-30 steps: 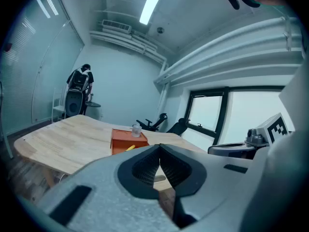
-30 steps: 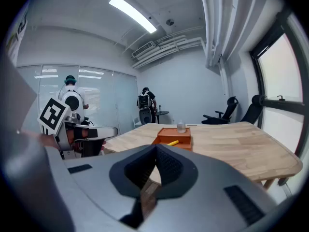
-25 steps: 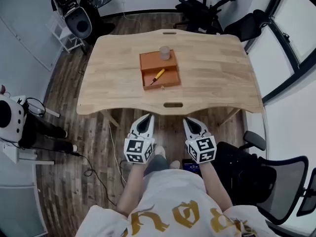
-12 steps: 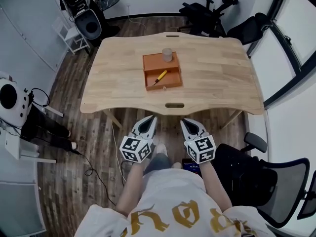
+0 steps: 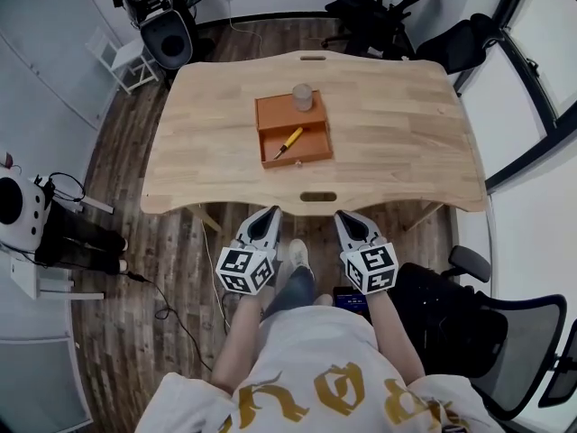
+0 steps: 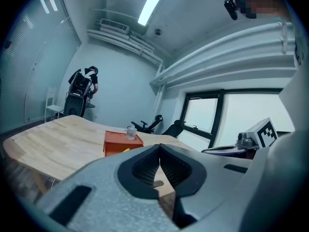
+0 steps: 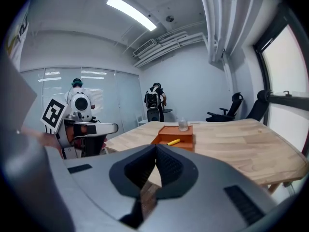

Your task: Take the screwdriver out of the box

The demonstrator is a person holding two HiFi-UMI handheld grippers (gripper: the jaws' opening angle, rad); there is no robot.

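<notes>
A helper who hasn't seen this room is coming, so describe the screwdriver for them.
On the light wooden table, near its middle, sits a flat orange open box. In the box's nearer compartment lies a small yellow-handled screwdriver, slanted; the only other item there is a clear round cup standing upright at the far end.

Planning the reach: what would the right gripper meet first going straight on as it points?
The right gripper probably meets the table near its front edge, short of the orange box; depth is unclear.
</notes>
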